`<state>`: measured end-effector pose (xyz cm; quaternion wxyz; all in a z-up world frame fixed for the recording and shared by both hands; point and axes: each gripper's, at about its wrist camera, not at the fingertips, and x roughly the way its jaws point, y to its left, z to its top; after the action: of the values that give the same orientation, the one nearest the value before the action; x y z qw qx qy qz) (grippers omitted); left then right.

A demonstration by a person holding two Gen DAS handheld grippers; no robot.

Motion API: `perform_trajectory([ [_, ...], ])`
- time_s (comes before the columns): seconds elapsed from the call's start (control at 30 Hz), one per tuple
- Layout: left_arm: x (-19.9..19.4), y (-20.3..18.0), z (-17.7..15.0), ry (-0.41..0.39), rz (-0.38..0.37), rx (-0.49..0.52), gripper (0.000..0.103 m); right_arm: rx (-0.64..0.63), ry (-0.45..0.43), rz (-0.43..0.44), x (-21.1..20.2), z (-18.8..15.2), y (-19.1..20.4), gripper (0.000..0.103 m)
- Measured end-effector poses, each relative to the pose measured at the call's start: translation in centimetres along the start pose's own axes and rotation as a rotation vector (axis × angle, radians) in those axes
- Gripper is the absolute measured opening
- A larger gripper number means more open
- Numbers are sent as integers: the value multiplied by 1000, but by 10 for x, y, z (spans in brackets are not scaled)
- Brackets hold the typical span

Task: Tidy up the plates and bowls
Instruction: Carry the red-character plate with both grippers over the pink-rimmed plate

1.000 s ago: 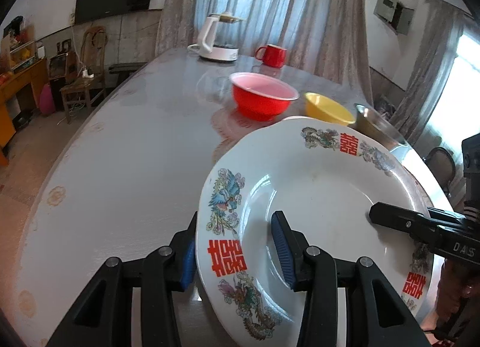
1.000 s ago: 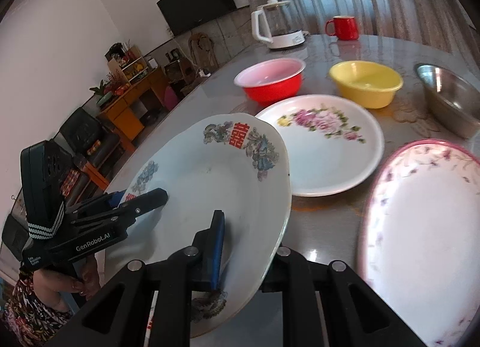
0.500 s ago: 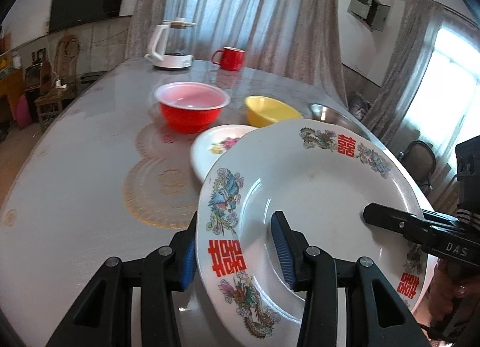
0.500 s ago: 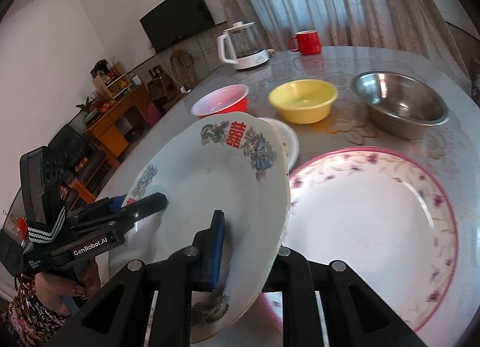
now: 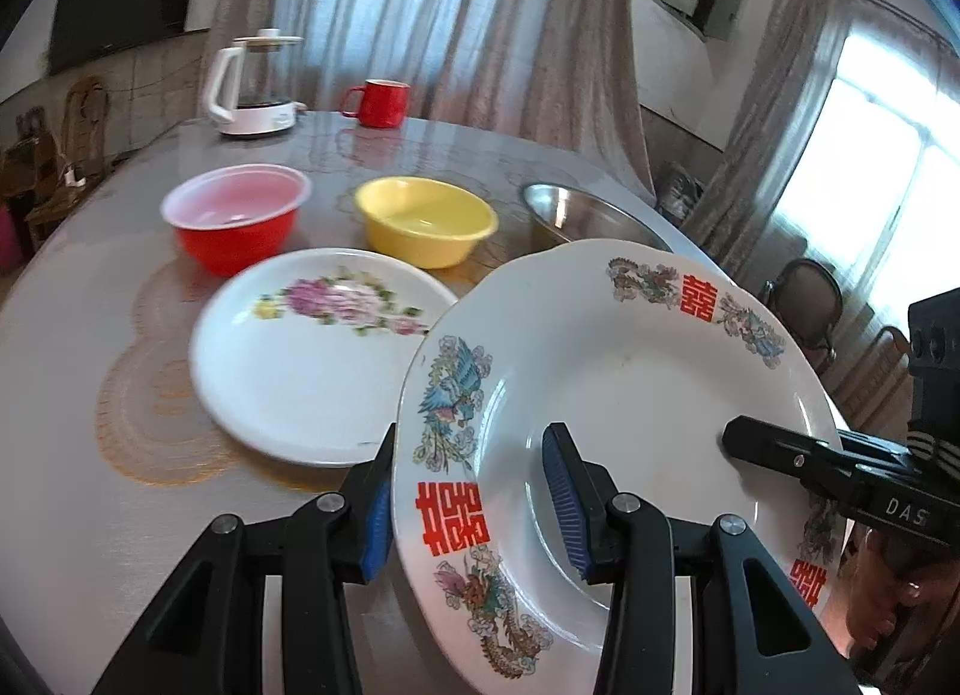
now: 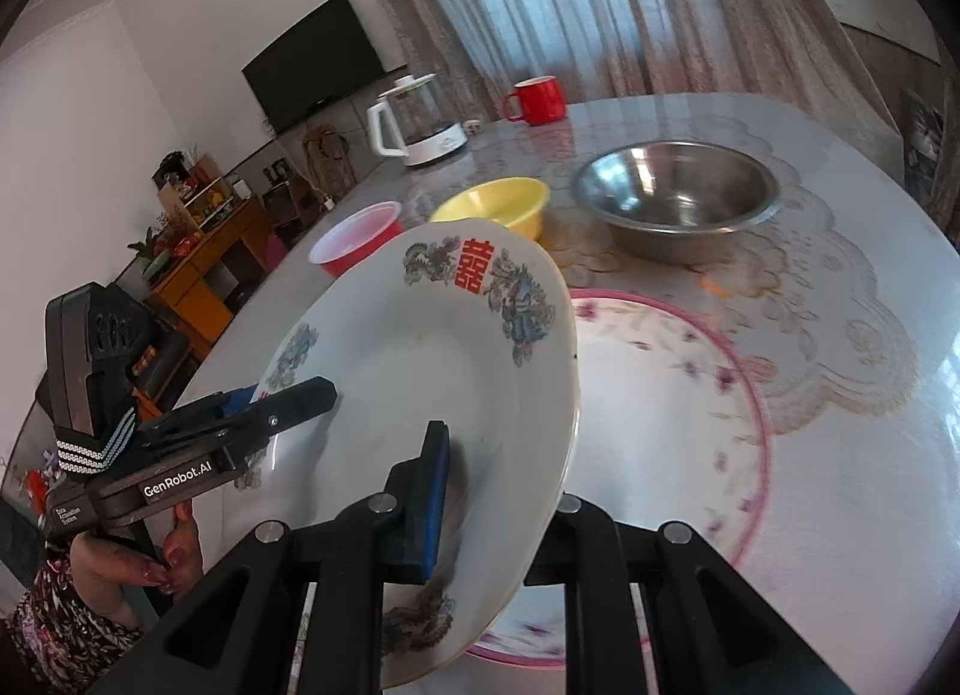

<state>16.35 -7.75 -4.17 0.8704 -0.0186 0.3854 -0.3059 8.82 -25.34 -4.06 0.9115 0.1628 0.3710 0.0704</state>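
Left tool (image 5: 468, 491) pinches the rim of the dragon plate (image 5: 618, 395), held tilted above the bench (image 5: 90, 515) beside the flowered plate (image 5: 312, 353); level it first. Right tool (image 6: 498, 503) clamps the opposite rim above the pink-rimmed plate (image 6: 678, 395) at the near edge; lower both together, centred over it.

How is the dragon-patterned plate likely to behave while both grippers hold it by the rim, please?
The dragon-patterned plate looks like glazed ceramic, so probably rigid but breakable. Its glossy rim may slip between the left gripper pads. Held tilted with the right gripper, it probably feels heavy.
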Motion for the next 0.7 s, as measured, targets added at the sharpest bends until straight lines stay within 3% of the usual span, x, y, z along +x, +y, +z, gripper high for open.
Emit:
perform_trajectory([
  [0.2,25,-19,-2,47,-17,0,45,4,-5,-35,-8,-2,-24,16],
  [0.7,38,-28,-4,60,80,-17,45,83,44,16,12,-3,-56,17],
])
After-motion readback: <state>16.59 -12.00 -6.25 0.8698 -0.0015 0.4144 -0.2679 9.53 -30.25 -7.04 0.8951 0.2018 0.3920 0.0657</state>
